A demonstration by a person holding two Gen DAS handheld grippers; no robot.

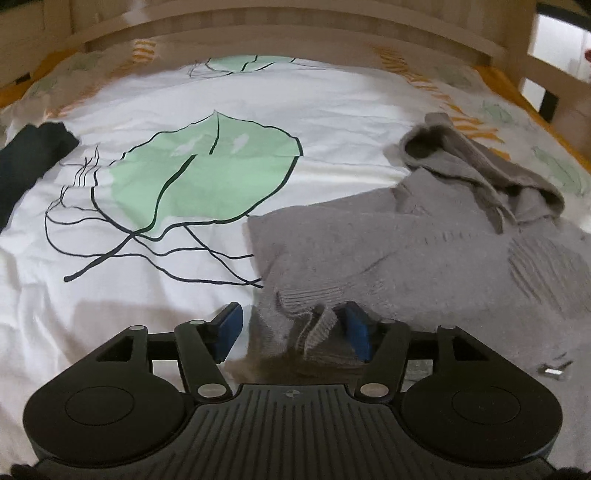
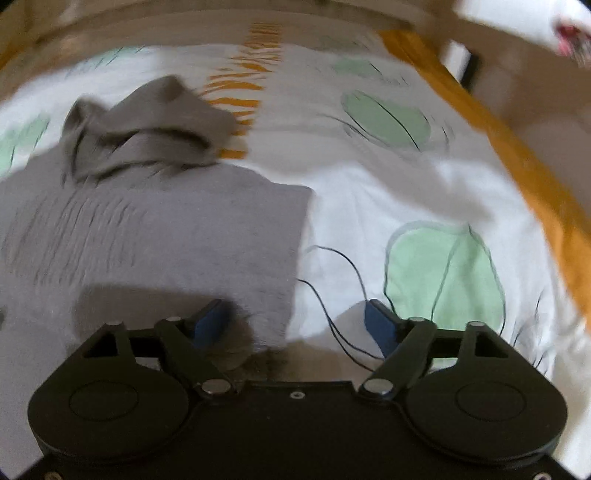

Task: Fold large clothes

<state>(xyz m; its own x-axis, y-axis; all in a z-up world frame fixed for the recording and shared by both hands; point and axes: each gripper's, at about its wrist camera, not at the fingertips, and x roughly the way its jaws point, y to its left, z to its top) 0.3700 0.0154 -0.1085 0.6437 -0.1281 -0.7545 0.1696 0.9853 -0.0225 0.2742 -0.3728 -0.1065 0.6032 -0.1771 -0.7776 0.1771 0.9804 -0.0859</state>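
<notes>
A grey knit hooded sweater [image 1: 424, 254] lies spread on the bed, its hood [image 1: 491, 173] bunched at the far end. My left gripper [image 1: 293, 330] is open, with the sweater's ribbed cuff [image 1: 314, 325] lying loose between its blue pads at the garment's left corner. In the right wrist view the sweater [image 2: 166, 236] fills the left half, hood [image 2: 147, 125] at the back. My right gripper [image 2: 295, 325] is open over the sweater's near right edge, its left pad [image 2: 208, 325] above the fabric and its right pad [image 2: 380, 326] above the sheet.
The bed has a white sheet [image 1: 147, 295] with green leaf prints and an orange border [image 2: 517, 155]. A dark garment [image 1: 26, 166] lies at the left edge. A wooden headboard [image 1: 288, 33] and side rail [image 1: 546, 74] bound the bed.
</notes>
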